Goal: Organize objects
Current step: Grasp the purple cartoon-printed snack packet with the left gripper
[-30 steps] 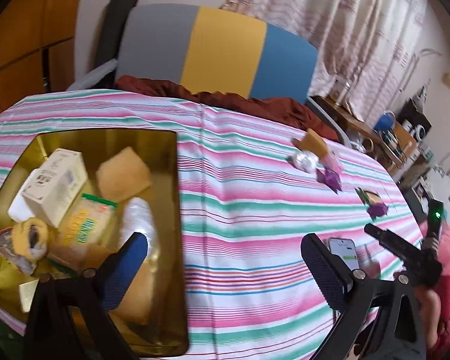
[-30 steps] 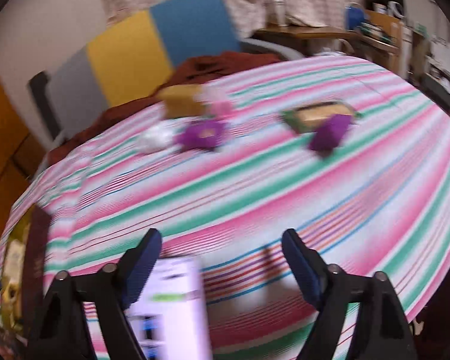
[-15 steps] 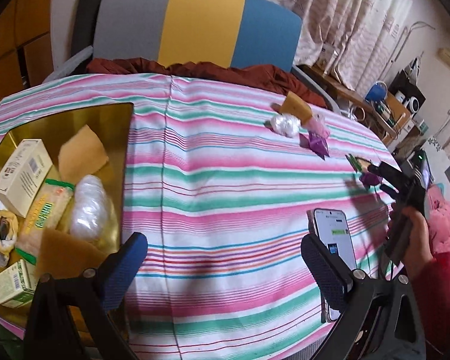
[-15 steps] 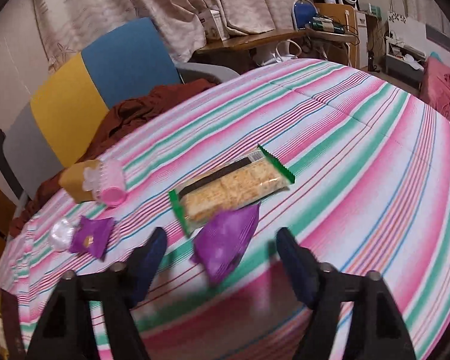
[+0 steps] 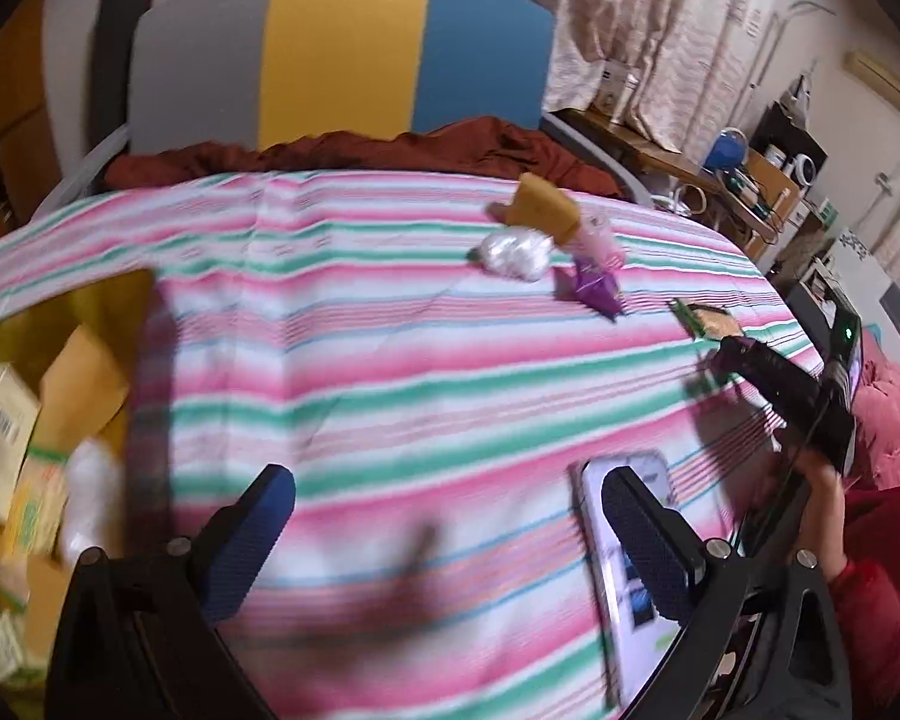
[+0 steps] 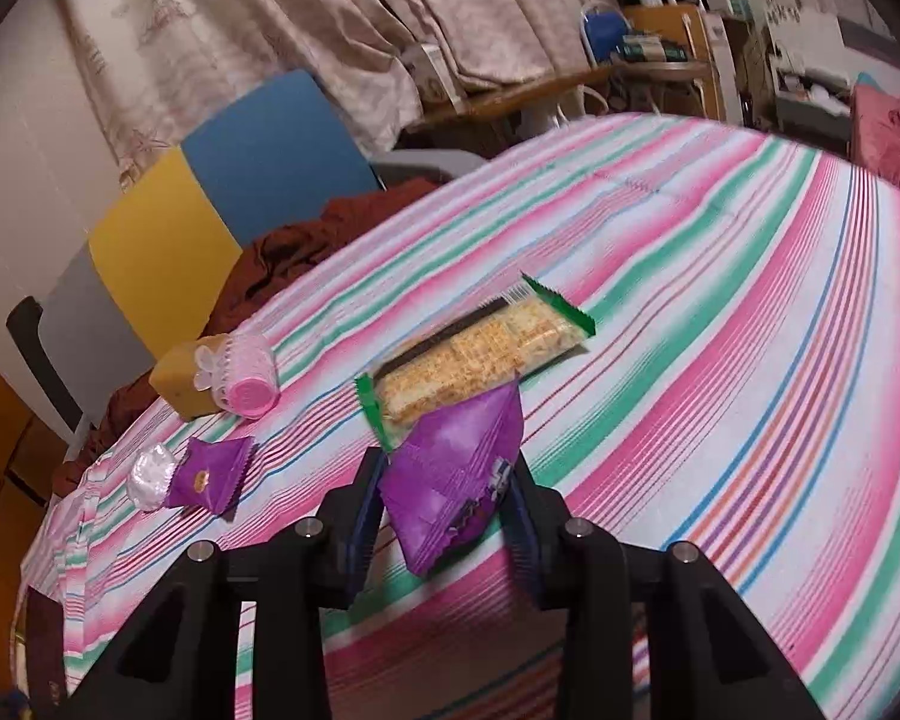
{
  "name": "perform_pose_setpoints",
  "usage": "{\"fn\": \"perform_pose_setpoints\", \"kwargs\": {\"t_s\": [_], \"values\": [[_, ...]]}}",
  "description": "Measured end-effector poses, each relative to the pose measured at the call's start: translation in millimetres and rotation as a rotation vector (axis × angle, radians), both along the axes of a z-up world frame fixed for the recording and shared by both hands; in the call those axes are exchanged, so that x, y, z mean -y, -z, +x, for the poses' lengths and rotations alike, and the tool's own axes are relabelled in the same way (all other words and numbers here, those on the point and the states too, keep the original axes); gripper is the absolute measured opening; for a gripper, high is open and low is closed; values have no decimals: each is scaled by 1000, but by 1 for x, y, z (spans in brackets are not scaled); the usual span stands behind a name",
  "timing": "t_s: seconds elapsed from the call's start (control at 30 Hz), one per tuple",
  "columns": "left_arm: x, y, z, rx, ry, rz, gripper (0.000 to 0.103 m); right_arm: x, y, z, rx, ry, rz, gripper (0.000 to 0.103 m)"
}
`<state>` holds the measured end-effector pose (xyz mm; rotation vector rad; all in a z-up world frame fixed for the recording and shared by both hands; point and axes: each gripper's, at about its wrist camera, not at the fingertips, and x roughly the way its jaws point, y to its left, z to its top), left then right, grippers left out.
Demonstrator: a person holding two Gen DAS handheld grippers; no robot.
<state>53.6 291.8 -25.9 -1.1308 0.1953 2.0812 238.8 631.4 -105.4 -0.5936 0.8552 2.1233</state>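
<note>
Black gripper frames, blue ribbed fingers [image 5: 249, 531], silver screws, red sleeve [image 5: 882, 588]

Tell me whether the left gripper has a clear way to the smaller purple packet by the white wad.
Probably yes. The left gripper stands open and empty, and only bare striped cloth lies between it and the smaller purple packet, though it sits well across the table.

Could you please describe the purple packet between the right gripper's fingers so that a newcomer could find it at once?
On the striped tablecloth, find the long cracker pack with green ends. Just in front of it lies the large purple packet, between the closing fingers of the right gripper. It is bigger than the small purple packet lying beside the white wrapped sweet.
</note>
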Motion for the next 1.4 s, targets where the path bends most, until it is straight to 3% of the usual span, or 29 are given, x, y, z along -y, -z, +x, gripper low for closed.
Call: {"fn": "perform_pose_setpoints", "kwargs": {"t_s": [0.37, 0.67, 0.93, 1.03, 1.1, 1.2, 1.27, 1.4], "values": [[-152, 7, -20, -70, 232, -37, 103, 36, -16, -9, 83, -3, 212, 38], [-238, 38, -45, -106, 219, -130, 103, 33, -12, -5, 74, 17, 205, 38], [-267, 57, -51, -185, 236, -170, 102, 31, -8, -3, 58, 20, 186, 38], [-267, 60, -52, -181, 265, -150, 88, 31, -8, -3, 57, 18, 181, 38], [-267, 65, -55, -166, 268, -166, 70, 30, -7, -2, 55, 18, 178, 38], [-270, 71, -53, -203, 313, -199, 66, 30, -7, -2, 55, 18, 177, 38], [-265, 72, -46, -288, 362, -203, 65, 29, -7, -2, 54, 18, 176, 38], [-249, 72, -51, -257, 340, -161, 62, 29, -7, -1, 55, 18, 174, 38]]}}
